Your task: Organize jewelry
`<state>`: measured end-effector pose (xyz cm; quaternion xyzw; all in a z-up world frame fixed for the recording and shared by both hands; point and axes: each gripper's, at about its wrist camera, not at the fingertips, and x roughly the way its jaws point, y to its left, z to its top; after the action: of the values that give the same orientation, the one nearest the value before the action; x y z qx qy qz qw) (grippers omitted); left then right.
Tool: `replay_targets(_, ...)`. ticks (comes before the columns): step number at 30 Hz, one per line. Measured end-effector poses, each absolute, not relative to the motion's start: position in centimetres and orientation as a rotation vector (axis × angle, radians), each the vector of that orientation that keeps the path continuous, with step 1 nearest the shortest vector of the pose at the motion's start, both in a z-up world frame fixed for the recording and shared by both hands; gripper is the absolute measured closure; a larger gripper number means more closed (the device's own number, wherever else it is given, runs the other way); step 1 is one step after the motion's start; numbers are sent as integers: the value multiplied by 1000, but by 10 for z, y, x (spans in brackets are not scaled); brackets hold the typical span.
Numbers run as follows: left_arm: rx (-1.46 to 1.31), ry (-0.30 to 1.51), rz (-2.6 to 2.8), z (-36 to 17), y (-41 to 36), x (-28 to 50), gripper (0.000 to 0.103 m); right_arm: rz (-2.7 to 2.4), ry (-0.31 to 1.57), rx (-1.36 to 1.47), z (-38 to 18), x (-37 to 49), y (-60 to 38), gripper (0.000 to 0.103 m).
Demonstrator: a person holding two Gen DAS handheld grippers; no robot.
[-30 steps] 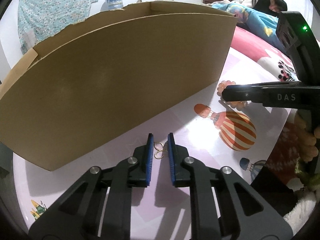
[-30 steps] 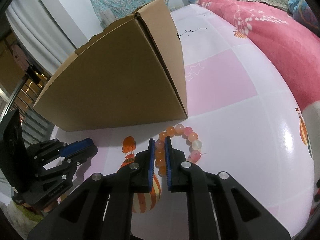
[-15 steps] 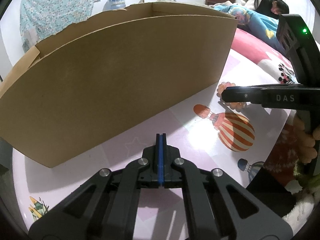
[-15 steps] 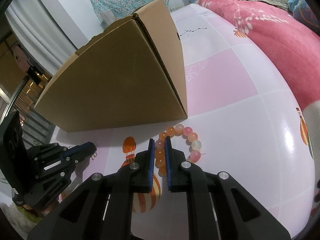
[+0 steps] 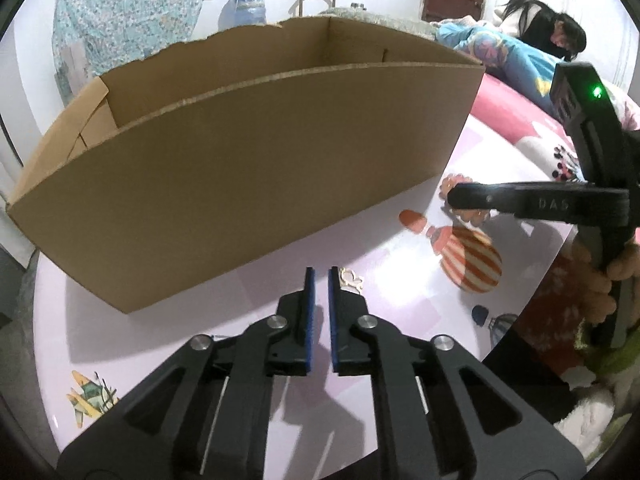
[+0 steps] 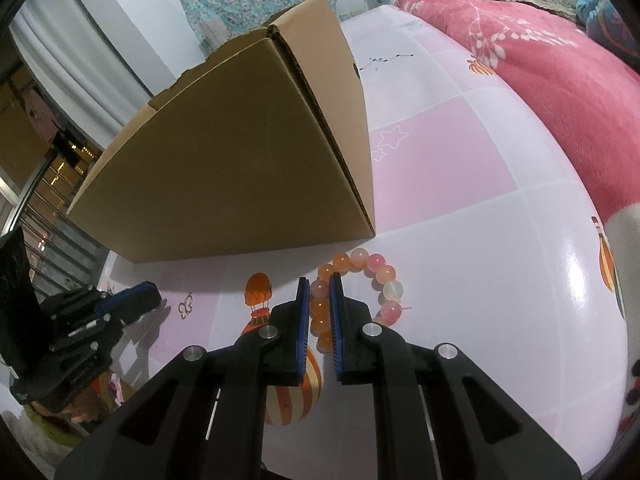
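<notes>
Earring [image 5: 352, 280], small and gold, lies on the pink surface [image 5: 160, 344] just right of my left claw [image 5: 319, 270], whose jaws have just been opening to a narrow gap with nothing between them. The cardboard box [image 5: 240, 180] stands behind. Further right, my right claw [image 6: 319, 278] is pinching the bracelet [image 6: 384, 272] of orange and pink beads, near the box's corner.
</notes>
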<state>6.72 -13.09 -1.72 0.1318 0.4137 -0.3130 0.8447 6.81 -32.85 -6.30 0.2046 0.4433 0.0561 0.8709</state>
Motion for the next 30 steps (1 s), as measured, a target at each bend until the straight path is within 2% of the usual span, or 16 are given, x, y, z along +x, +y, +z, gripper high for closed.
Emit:
replay_targets(1,275,884,-666,-19,-131,66,92,119,927,432,-63,68,-329,93)
replay_targets(4,270,892,-690,-22,-137,62,75,126,929,448,-64,69,-332,93)
replay_targets(6,282,884,-694,-24,-142,60,72,130,932,449,-65,69,-332,93)
replay_targets(12,340,849,-691,-33,-151,60,72,131,936,444,-65,68,-334,93)
replay_targets(17,377,858,-721,-33,-158,59,83,134,934,447,-65,68,-335,93)
replay_targets(21,391,867,-727,-32,-160,59,85,137,934,450,-66,67,-335,93)
replay_targets(23,391,865,-725,-31,-160,58,91,136,934,451,-66,68,-335,93)
replay_targets(30,393,846,-707,-31,-160,53,91,136,937,446,-65,68,-334,93)
